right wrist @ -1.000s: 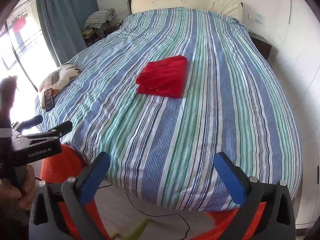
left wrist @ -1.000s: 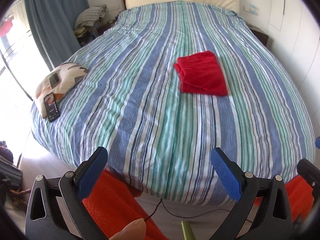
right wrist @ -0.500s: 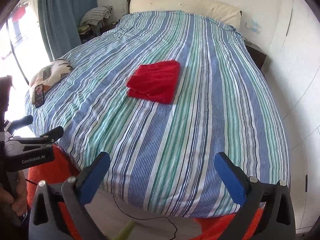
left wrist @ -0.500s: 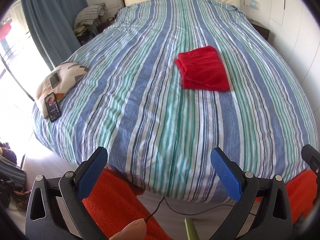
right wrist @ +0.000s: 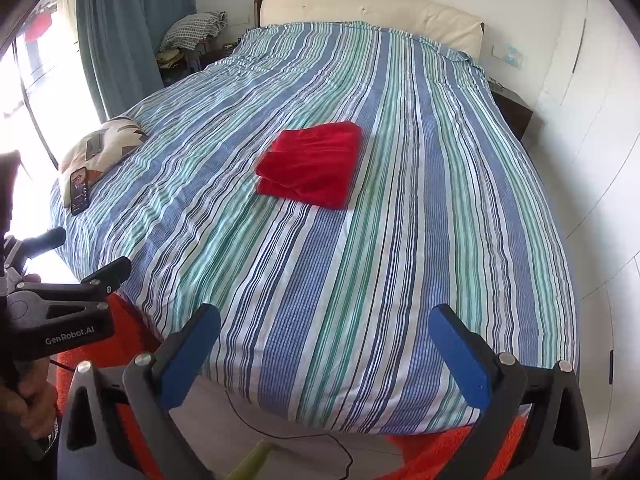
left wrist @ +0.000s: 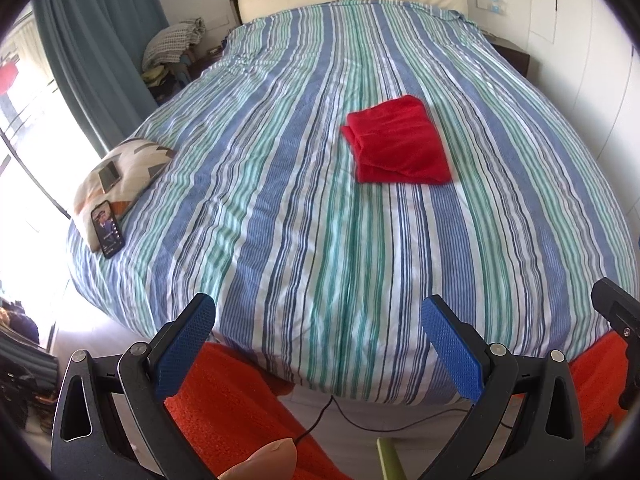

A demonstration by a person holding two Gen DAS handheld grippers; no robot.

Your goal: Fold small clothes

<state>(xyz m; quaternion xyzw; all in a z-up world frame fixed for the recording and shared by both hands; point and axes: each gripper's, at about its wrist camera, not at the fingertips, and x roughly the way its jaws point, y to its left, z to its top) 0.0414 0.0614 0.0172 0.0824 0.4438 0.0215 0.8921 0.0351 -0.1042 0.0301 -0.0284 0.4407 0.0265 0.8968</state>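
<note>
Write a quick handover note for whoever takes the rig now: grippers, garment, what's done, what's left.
Left hand-held gripper: open, empty, at the foot of the bed.
Right hand-held gripper: open, empty, beside it.
Red fabric garment: folded into a neat rectangle, lying mid-bed on the blue-green striped duvet, touched by neither gripper.
Done: this piece looks folded.
Left: no other unfolded clothes visible on the bed.

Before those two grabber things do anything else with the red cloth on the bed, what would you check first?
1. Red garment folded into a neat stack: ok.
2. Left hand-held gripper open and empty: ok.
3. Right hand-held gripper open and empty: ok.
4. Both back at the bed's foot, apart from the garment: ok.
5. Phone on the cushion far from the garment: ok.
6. More clothes waiting to fold: cannot tell.
</note>
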